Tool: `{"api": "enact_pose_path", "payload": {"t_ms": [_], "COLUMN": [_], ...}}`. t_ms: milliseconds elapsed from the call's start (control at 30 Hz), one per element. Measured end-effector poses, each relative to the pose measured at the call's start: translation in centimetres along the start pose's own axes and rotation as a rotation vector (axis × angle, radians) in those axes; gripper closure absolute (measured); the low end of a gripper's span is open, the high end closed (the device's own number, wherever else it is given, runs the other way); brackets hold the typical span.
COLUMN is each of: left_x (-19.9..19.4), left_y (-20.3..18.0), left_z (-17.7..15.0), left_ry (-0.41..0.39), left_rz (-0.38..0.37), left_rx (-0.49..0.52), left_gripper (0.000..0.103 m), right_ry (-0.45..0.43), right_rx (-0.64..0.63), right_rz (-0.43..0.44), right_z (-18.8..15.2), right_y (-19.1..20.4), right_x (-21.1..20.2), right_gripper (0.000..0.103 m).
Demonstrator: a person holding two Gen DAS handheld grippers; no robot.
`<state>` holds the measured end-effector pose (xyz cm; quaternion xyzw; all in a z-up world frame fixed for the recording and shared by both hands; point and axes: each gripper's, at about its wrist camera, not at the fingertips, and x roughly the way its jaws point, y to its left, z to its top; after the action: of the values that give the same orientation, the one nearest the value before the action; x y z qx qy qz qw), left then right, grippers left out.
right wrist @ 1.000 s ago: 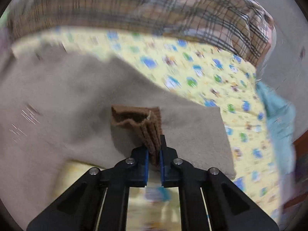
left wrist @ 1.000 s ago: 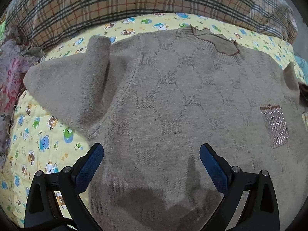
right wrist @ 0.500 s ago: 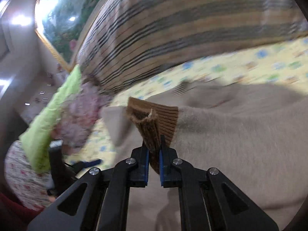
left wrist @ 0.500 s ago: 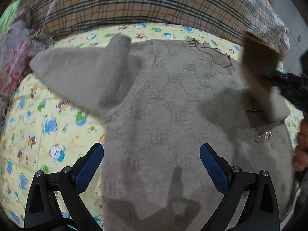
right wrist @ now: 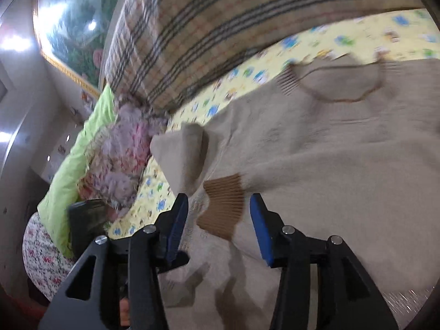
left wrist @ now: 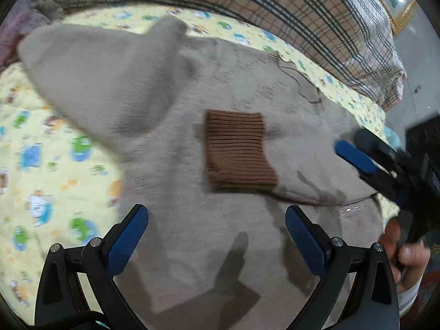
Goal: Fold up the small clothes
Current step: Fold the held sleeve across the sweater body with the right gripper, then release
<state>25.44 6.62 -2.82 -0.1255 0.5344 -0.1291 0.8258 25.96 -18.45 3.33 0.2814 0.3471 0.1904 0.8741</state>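
Observation:
A beige knit sweater (left wrist: 192,192) lies flat on a yellow cartoon-print sheet (left wrist: 41,165). One sleeve is folded across the chest, its brown ribbed cuff (left wrist: 236,154) lying free on the body; the cuff also shows in the right wrist view (right wrist: 224,206). The other sleeve (left wrist: 104,82) lies out to the left, bunched. My left gripper (left wrist: 216,236) is open and empty above the sweater's lower body. My right gripper (right wrist: 218,225) is open just behind the cuff, not touching it; it also shows at the right in the left wrist view (left wrist: 357,156).
A plaid pillow or blanket (left wrist: 275,13) runs along the far side of the bed. A pink floral cloth (right wrist: 121,159) and a lime-green pillow (right wrist: 79,159) lie past the sweater's left sleeve. A framed picture (right wrist: 77,22) hangs on the wall.
My right gripper carried the sleeve cuff across the sweater's chest, then opened and let it go. The cuff now lies flat on the body. The left gripper stayed open.

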Motion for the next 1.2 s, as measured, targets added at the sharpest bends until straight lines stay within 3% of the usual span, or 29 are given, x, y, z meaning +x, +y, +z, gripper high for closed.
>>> {"api": "enact_pose_path", "payload": {"t_ms": [133,233,300,367,400,467,567,633,700,800,967,1033,1067,1100,1133,1200], "left_x": [2.8,4.1,4.8,5.2,5.2,3.4,0.3,1.0,2.0,2.7,3.2,2.8,2.8,2.2,1.9,1.5], "left_y": [-1.5,-2.7,-3.7,-4.8,-5.3,-6.2,-6.2,-5.0,-4.0,-4.1,-3.6,-3.2,-3.2,-3.2,-3.6,-4.2], "left_z": [1.2,2.4,3.1,3.6,3.7,3.6,2.6,2.2,2.0,1.6,1.6,1.4,1.6,1.4,1.5,1.8], "left_ry": [0.038,0.013,-0.016,-0.019,-0.009,-0.063,-0.187,-0.168,-0.119,-0.112,-0.110,-0.110,-0.113,-0.124,-0.141,-0.167], "left_rz": [-0.025,-0.031,-0.035,-0.036,-0.054,-0.053,0.006,0.066,0.044,0.046,0.040,0.030,0.024,0.017,0.003,-0.012], "left_rx": [-0.018,-0.025,-0.012,0.026,0.038,0.063,0.123,0.138,0.118,0.125,0.115,0.104,0.103,0.110,0.123,0.141], "left_gripper": [0.003,0.005,0.021,0.073,0.085,0.086,0.086,0.086,0.086,0.085,0.085,0.085,0.085,0.085,0.085,0.085], "right_ry": [-0.075,-0.116,-0.141,-0.163,-0.175,-0.195,-0.229,-0.253,-0.270,-0.281,-0.240,-0.206,-0.183,-0.183,-0.182,-0.221], "right_rx": [0.017,0.039,0.065,0.090,0.102,0.128,0.149,0.162,0.187,0.217,0.236,0.238,0.229,0.197,0.161,0.141], "right_rz": [-0.060,-0.086,-0.097,-0.117,-0.125,-0.140,-0.227,-0.297,-0.368,-0.446,-0.629,-0.626,-0.613,-0.624,-0.630,-0.636], "right_z": [-1.4,-3.0,-4.1,-5.2,-5.4,-5.9,-6.2,-6.0,-5.4,-3.6,0.3,1.3,1.6,1.9,2.3,2.7], "right_y": [-1.1,-1.7,-2.1,-2.7,-3.0,-3.7,-5.3,-6.7,-8.4,-10.8,-15.0,-16.7,-17.4,-17.2,-17.0,-16.5], "right_x": [-5.1,-8.1,-9.6,-10.9,-11.4,-12.3,-14.3,-15.5,-16.4,-16.8,-14.3,-13.2,-12.7,-12.6,-12.7,-13.8], "right_gripper": [0.055,0.055,0.055,0.055,0.055,0.055,0.055,0.055,0.055,0.054,0.041,0.041,0.055,0.078,0.094,0.095]}}
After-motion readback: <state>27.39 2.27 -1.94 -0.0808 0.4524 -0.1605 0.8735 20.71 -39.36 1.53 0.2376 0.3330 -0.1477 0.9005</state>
